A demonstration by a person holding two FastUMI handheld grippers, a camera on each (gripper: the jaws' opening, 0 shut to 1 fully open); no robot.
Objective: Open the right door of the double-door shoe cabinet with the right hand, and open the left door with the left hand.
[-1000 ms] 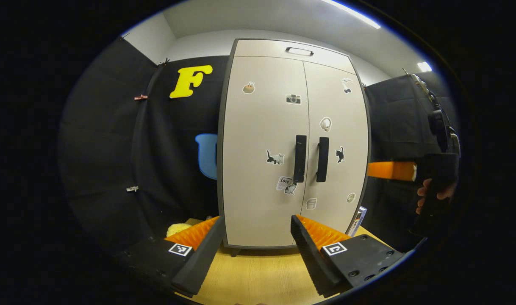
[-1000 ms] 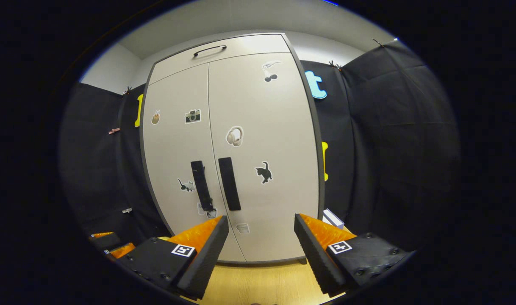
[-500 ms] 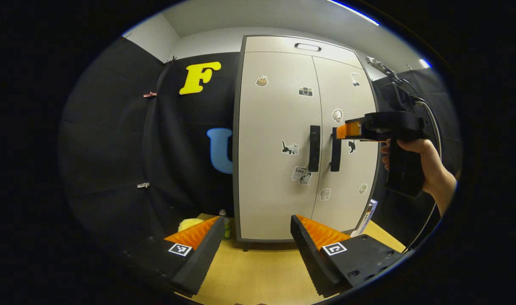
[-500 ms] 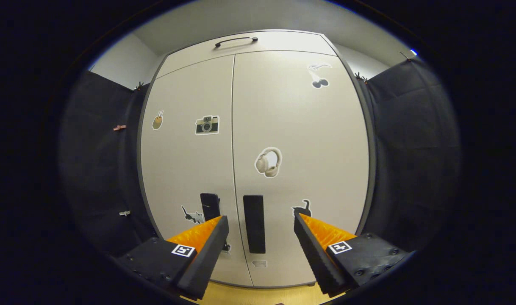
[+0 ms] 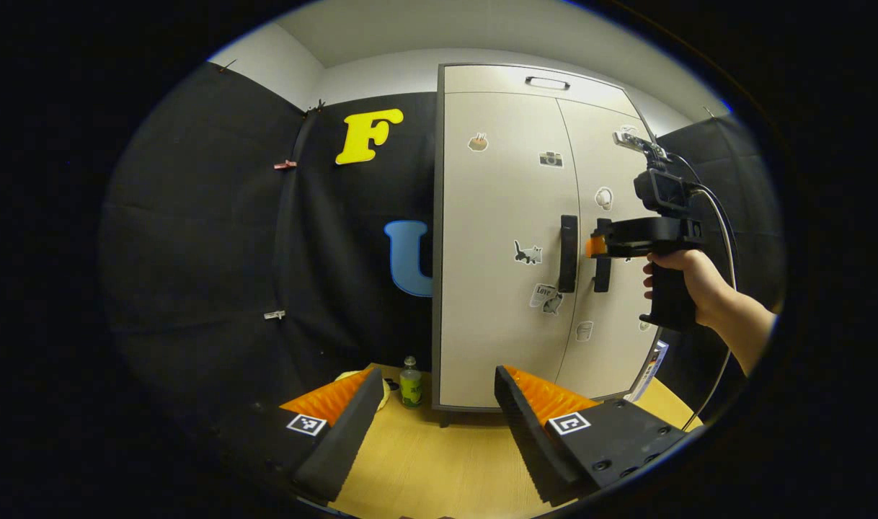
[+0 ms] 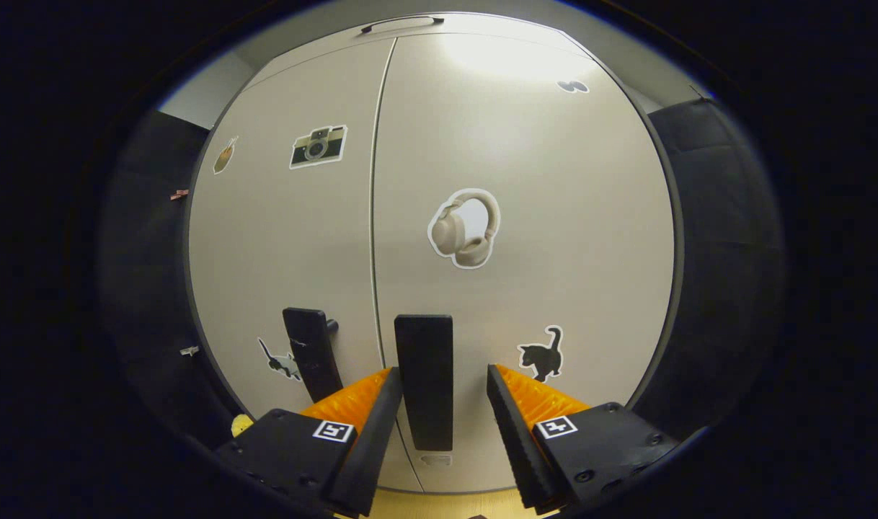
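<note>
Right gripper (image 6: 439, 411): jaws apart, straddling right door handle (image 6: 424, 382)
Left gripper (image 5: 435, 404): jaws apart, back over worktop (image 5: 446, 461)
Doors: both closed

Beige cabinet doors (image 6: 540, 180), black handles (image 6: 424, 382), pale wood tabletop (image 5: 439, 461)

"Love" on a door sticker (image 5: 545, 293)

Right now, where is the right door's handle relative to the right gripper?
In the right gripper view, the right door handle stands upright between the right gripper's open fingers, just right of the door seam, below the headphone sticker.
</note>
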